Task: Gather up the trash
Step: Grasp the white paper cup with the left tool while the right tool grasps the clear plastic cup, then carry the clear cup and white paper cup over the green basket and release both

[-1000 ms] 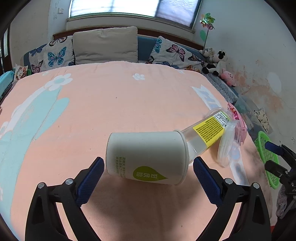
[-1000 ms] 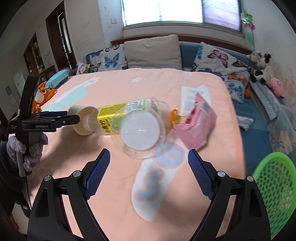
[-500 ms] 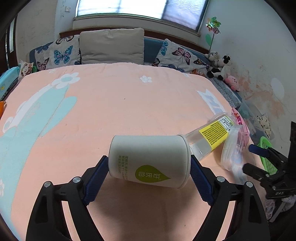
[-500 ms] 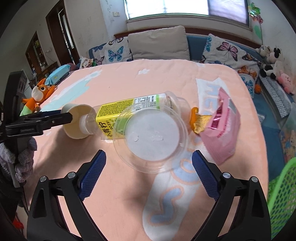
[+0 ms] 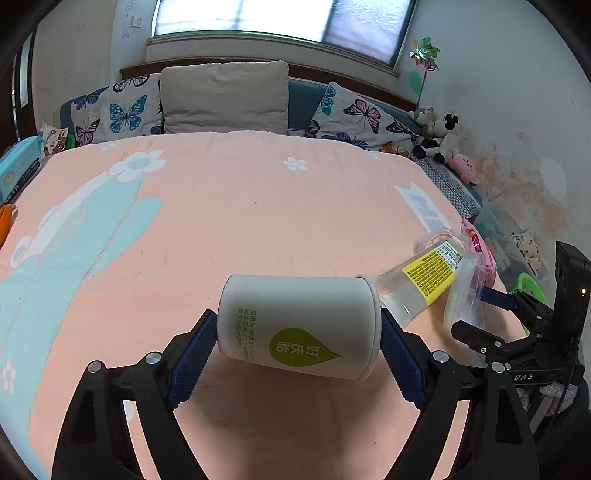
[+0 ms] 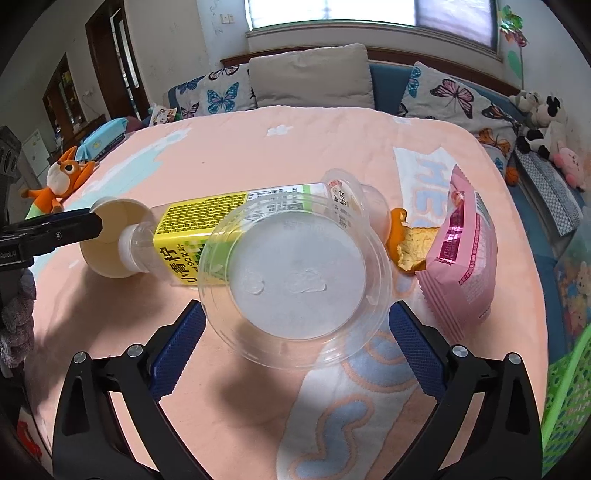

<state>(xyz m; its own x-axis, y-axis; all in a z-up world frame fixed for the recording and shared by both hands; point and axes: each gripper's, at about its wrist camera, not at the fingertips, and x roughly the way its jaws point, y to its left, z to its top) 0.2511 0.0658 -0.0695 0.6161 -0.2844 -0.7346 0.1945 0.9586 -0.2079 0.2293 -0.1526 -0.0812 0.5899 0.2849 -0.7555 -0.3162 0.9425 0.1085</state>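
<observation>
Now | left claw (image 5: pixel 298 354) clamps paper cup (image 5: pixel 299 325) | right claw (image 6: pixel 295 347) opening, straddling clear lid (image 6: pixel 295 280)

Bright daylight comes in through the window (image 5: pixel 280 22) behind the bed (image 5: pixel 258 206). The window glows white. Soft dark shadows lie on the bed, on the side away from the window. Both pictures are sharp, but bend round, with black corners.

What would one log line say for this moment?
left claw: gripping paper cup | right claw: opening, astride clear cup, not touching
</observation>
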